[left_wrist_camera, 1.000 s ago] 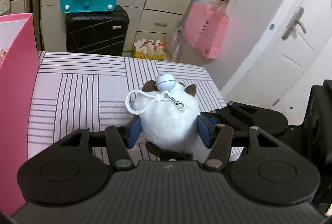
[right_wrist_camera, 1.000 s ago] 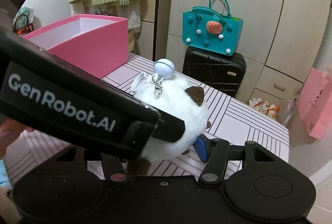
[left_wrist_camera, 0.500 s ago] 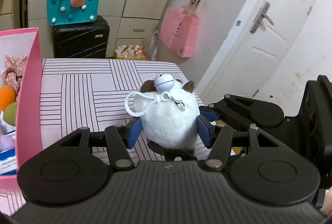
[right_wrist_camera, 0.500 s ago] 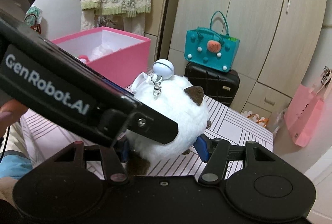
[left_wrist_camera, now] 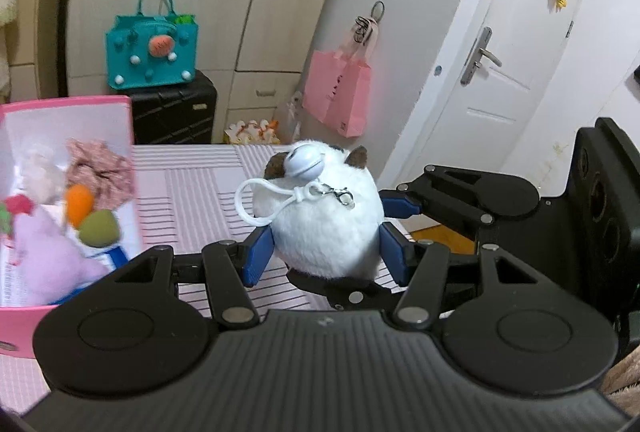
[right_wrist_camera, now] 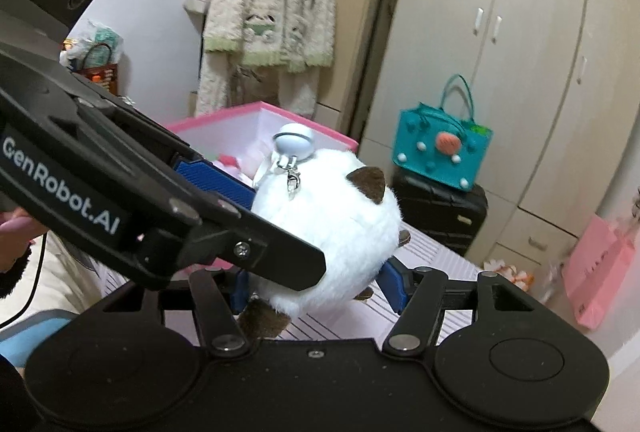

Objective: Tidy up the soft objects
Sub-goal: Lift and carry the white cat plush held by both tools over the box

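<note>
A: Where's the plush?
B: White round plush toy (left_wrist_camera: pixel 324 228), brown ears, pale bell (left_wrist_camera: pixel 301 164) and white loop clipped on top. It's up off the striped tabletop (left_wrist_camera: pixel 192 199), pinched between both grippers.

A: Jaws?
B: Left gripper (left_wrist_camera: pixel 326 252) has its blue pads pressed into the toy's two sides, so it's holding the plush. Right gripper (right_wrist_camera: pixel 316 290) also has blue pads against the toy's lower flanks, jaws closed onto it. From the right wrist view the left gripper crosses in from the left and covers part of the toy.

A: Box?
B: Pink box (left_wrist_camera: pixel 80 103) sits left of the toy on the tabletop, open top. Inside: a pink crinkled fabric piece (left_wrist_camera: pixel 100 167), an orange soft piece (left_wrist_camera: pixel 79 203), a green one (left_wrist_camera: pixel 98 228), a lilac plush (left_wrist_camera: pixel 48 252). Blurred, so can't name them better.

A: Background?
B: Teal handbag (left_wrist_camera: pixel 150 49) on a black suitcase (left_wrist_camera: pixel 172 107) far behind, pink paper bag (left_wrist_camera: pixel 338 89) hanging to the right, white door (left_wrist_camera: pixel 516 43) further right.
</note>
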`<state>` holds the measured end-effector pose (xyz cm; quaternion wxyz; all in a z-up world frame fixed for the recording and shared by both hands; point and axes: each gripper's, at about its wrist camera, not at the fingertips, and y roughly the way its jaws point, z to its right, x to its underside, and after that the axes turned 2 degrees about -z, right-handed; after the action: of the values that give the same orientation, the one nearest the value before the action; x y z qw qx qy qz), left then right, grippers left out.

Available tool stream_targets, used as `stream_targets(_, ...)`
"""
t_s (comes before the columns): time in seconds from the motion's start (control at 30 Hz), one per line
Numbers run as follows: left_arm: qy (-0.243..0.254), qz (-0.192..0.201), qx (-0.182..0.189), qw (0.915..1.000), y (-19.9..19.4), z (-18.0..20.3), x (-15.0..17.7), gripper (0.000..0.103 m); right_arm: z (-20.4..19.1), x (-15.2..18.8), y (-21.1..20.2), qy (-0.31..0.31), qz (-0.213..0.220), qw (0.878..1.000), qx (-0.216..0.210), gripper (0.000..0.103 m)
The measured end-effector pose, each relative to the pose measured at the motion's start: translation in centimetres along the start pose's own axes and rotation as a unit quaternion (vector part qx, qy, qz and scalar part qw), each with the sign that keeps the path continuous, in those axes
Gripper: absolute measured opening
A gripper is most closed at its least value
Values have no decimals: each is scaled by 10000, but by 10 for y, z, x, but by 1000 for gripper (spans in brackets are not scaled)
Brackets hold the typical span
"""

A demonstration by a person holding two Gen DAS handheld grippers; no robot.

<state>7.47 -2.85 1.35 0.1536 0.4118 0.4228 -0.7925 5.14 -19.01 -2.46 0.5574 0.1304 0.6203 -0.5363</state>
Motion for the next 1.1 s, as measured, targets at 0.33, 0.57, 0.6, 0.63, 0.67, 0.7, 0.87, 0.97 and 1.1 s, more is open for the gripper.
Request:
stream_targets(0.33, 53, 427, -447, 9981, -56, -40, -15, 57, -36, -60, 19, -287, 350, 9983, -362, 67)
stream_targets(0.57, -155, 728, -759, 9943, -76, -86, -29, 57, -51, -100, 56, -228, 522, 9956, -742, 67)
stream_targets(0.6, -196, 739, -798, 9939, -77, -93, -31, 57, -52, -105, 63, -187, 515, 9951, -819, 67)
stream_targets(0.63, -223, 750, -838, 9934, -78, -100, -32, 57, -54, -108, 69, -128, 512, 9945, -907, 66)
stream_targets(0.67, -241, 751, -894, 9929, -78, -107, -33, 57, -54, -112, 78, -51, 503, 9935, -1017, 66)
stream_targets(0.7, -254, 732, -947, 9925, -77, -113, -34, 57, -55, -115, 86, -2, 487, 9927, -1102, 66)
stream_targets(0.87, -358, 414, -1203, 9912, -65, -144, -34, 57, -57, -113, 131, 448, 274, 9856, -1608, 66)
stream_targets(0.97, -498, 166, -1217, 9912, -55, -160, -33, 57, -60, -108, 150, 595, 113, 9825, -1762, 66)
stream_targets(1.1, -712, -83, -1176, 9905, -42, -181, -30, 57, -57, -100, 172, 845, -114, 9762, -1996, 66)
